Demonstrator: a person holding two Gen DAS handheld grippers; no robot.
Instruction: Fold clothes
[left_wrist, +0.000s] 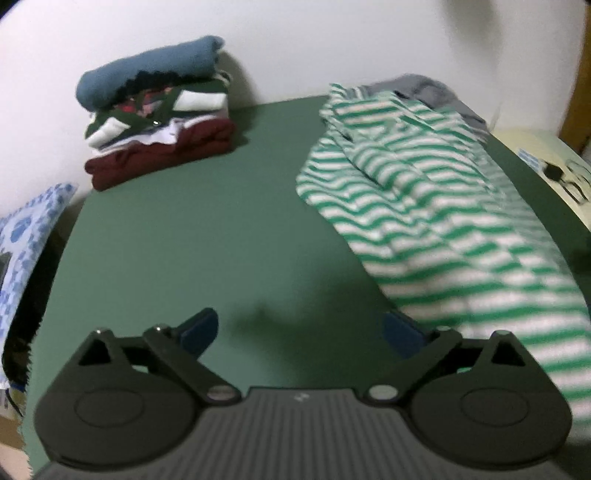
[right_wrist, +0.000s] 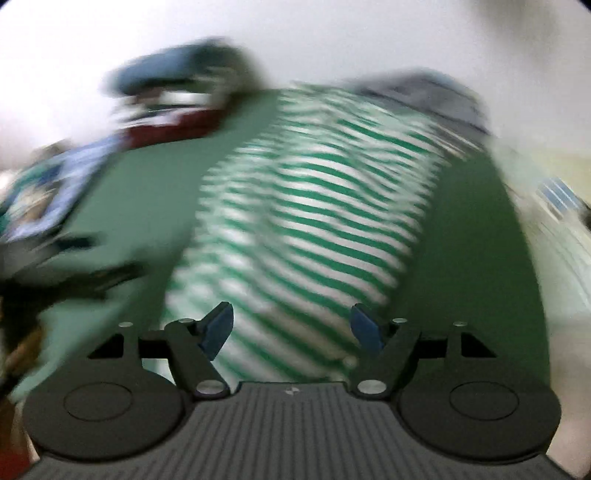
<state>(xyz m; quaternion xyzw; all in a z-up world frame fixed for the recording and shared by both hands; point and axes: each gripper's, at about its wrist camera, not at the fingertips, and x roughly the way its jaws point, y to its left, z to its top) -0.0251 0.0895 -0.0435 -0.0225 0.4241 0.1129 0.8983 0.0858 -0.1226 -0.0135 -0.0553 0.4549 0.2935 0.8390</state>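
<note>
Green table: the flat work surface, with its near-left area bare, apparently kept free as the folding zone.

Green-and-white striped shirt: the garment now in hand for folding. It lies crumpled on the right half of the table, unfolded, with 1 edge trailing toward the near right corner. In the right wrist view the same shirt fills the centre, blurred.

Stack of folded clothes: set against the wall at the far left corner, well apart from the shirt, presumably so that finished items stay clear of the work. A blue garment tops it and a maroon one sits at its base.

Grey garment: bunched behind the shirt, probably awaiting its turn.

Left tool: jaws spread wide over bare table, gripping nothing; its right pad sits just beside the shirt's edge.

Right tool: jaws apart above the striped fabric, with nothing clamped.
</note>
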